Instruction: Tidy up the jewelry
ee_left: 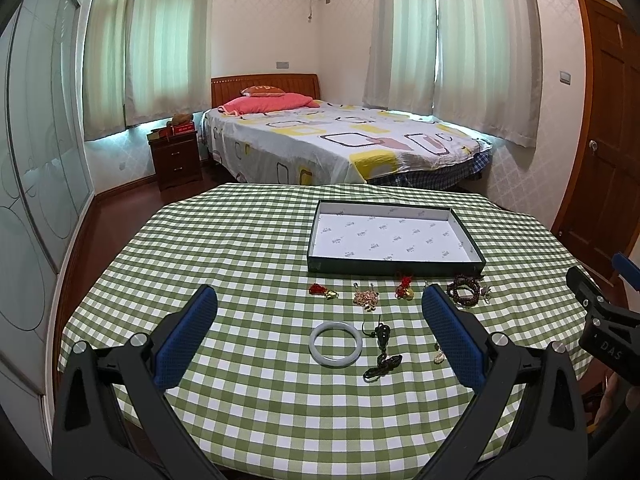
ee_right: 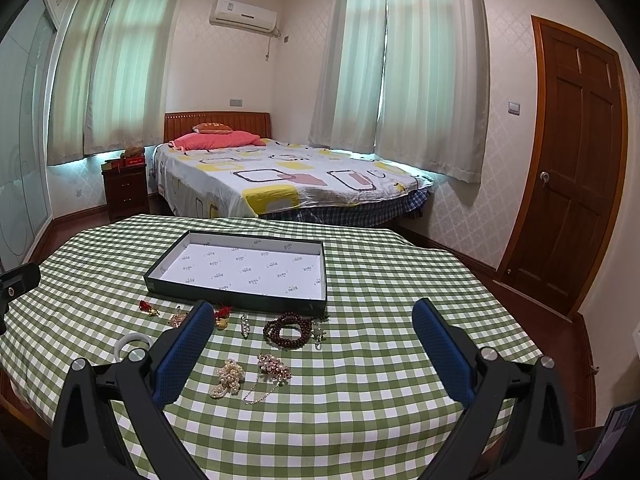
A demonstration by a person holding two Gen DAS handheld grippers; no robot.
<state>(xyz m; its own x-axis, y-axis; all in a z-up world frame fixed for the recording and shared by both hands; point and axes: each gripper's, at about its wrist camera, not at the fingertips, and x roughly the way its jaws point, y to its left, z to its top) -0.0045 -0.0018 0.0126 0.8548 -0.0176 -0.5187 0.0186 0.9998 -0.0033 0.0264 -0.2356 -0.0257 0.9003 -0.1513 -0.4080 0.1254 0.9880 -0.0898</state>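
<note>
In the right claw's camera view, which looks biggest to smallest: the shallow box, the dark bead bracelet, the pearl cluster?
1. Shallow dark box with white lining
2. Dark brown bead bracelet
3. Pearl cluster, nearer the camera, so the last two are unsure.

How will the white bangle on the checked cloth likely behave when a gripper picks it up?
The white bangle looks like a rigid, glossy stone ring, so it probably stays stiff but may slip between the pads. Lying flat, it gives little edge to grip. Dropped, it could roll or chip.
</note>
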